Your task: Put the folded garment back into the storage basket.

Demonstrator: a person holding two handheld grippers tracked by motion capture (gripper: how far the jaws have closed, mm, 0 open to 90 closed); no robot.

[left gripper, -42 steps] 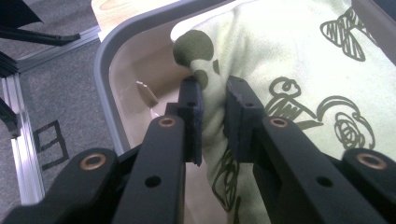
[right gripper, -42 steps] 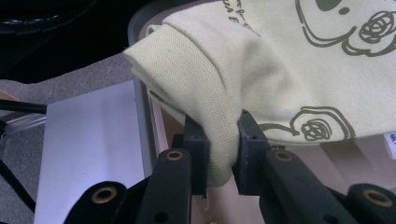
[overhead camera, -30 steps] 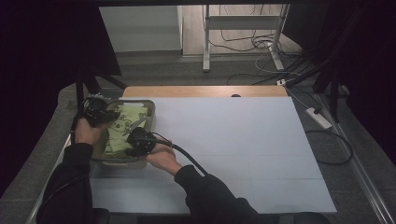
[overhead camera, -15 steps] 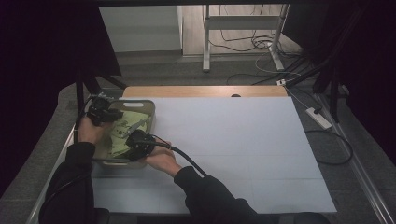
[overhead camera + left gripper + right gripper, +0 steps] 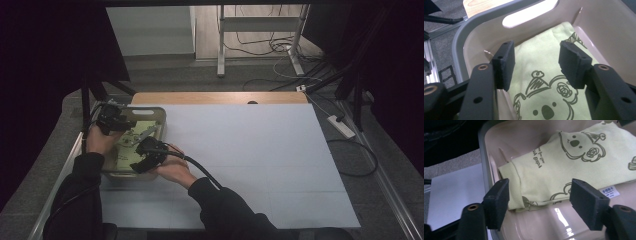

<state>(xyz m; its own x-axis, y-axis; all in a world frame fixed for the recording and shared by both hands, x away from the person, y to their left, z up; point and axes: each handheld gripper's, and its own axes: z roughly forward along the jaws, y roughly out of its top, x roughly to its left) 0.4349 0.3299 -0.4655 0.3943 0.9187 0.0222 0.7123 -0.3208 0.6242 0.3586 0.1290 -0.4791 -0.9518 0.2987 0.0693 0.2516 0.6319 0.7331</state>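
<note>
One pale-green cloth (image 5: pixel 574 162), folded and printed with koala drawings and a white label, lay inside one beige tub (image 5: pixel 599 22) on the desk (image 5: pixel 250 150). Both claws, left claw (image 5: pixel 536 62) and right claw (image 5: pixel 539 195), had just been opening and gripped nothing.

Setting: lab or recording studio, not a home. Tabletop (image 5: pixel 240 150) covered with a plain white sheet, wooden edge at the far side. Black curtains (image 5: pixel 50 60) hang left and right. Grey carpet floor (image 5: pixel 200 75) with loose cables (image 5: pixel 270 47), a power strip (image 5: pixel 341 126), and a metal stand frame (image 5: pixel 260 30) behind.
</note>
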